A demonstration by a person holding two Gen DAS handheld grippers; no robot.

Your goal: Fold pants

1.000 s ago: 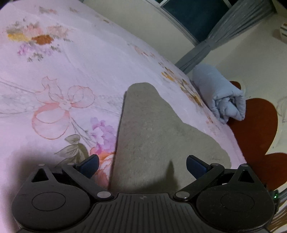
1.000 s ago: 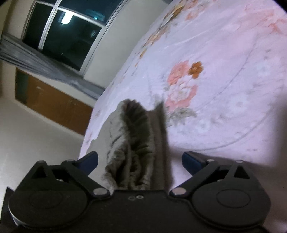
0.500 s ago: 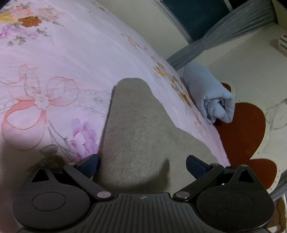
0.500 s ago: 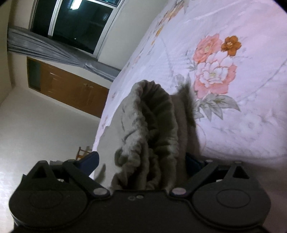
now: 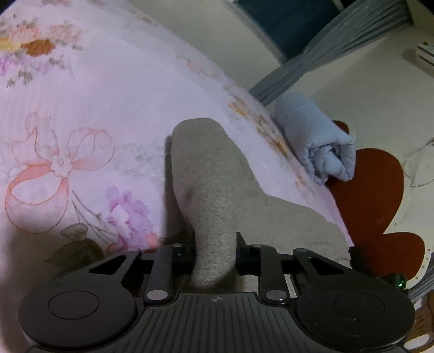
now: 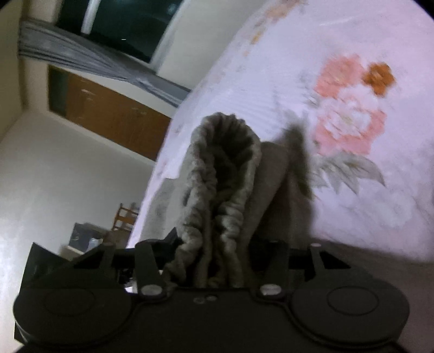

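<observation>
Left gripper (image 5: 215, 251) jaws just closed, now clenched on a pinched ridge of the grey pants (image 5: 217, 195). The rest of that leg lies flat on the floral sheet (image 5: 95, 114) and runs away from the gripper toward the far bed edge. Beyond it, a rolled blue blanket (image 5: 317, 146) lies at the bed edge, beside a red heart-shaped mat (image 5: 374, 190); grey curtain (image 5: 320, 51) behind.

Right gripper (image 6: 211, 254) jaws also just closed, grasping the bunched elastic waistband (image 6: 225, 168), which stands up off the sheet (image 6: 339, 203) in gathered folds. Blurred view. Farther off: wooden cabinet (image 6: 114, 114), curtain (image 6: 81, 54), dark window (image 6: 122, 24).
</observation>
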